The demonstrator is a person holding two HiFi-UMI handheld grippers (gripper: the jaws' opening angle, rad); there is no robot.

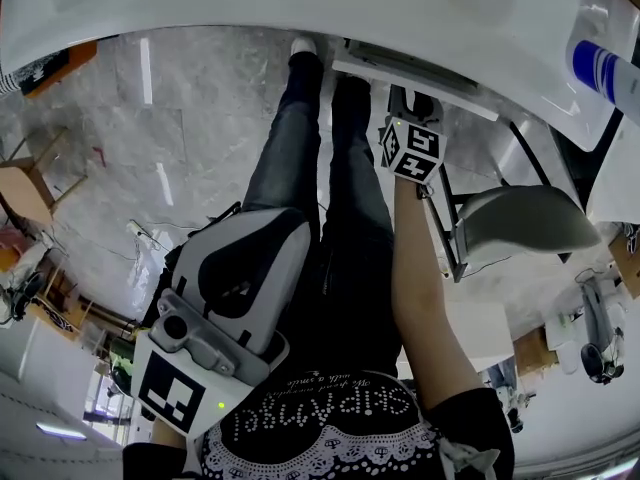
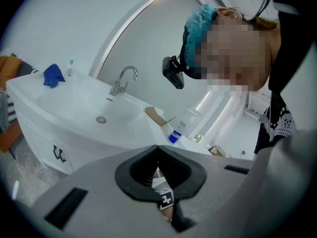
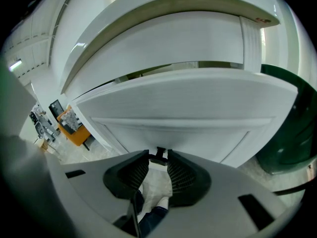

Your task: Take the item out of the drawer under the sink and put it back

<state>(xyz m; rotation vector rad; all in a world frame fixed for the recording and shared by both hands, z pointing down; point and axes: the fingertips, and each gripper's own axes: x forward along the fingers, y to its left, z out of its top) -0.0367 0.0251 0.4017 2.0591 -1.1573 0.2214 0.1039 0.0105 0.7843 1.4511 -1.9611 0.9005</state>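
Your right gripper (image 3: 158,151) gapes round the drawer handle (image 3: 159,156); your left gripper (image 2: 158,148) is closed, empty. Nothing's out yet.

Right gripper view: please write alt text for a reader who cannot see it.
The right claw, jaws apart, points at a white drawer front under the curved sink, with the drawer's small dark handle between its tips. A dark green container stands at the right edge.
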